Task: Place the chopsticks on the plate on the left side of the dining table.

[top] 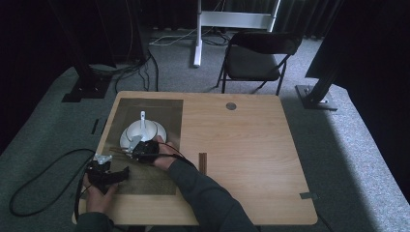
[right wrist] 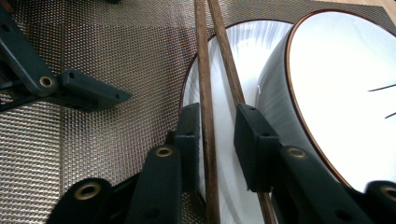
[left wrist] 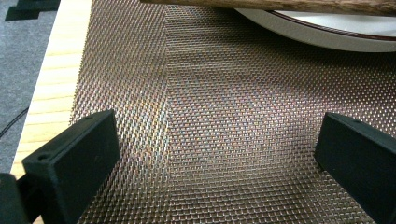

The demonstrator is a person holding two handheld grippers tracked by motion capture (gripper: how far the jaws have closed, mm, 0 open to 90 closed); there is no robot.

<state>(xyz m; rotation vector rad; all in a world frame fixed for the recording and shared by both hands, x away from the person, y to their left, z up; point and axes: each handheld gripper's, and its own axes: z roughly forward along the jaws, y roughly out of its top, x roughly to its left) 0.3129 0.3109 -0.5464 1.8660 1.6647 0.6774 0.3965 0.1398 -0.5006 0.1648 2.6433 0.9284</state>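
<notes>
While the right gripper hovers over the white plate, its jaws stand apart with the two wooden chopsticks between them, pads not pressing (the sticks lie across the plate's rim beside the bowl). The plate sits on the woven placemat on the tabletop. The left gripper rests over the mat, jaws wide open, holding nothing.

The person wears a dark grey long sleeve. Both grippers are black: the left gripper carries a grey three-cornered plate and a black cable; the right gripper's blocky fingers have brass-ringed pivot screws.
</notes>
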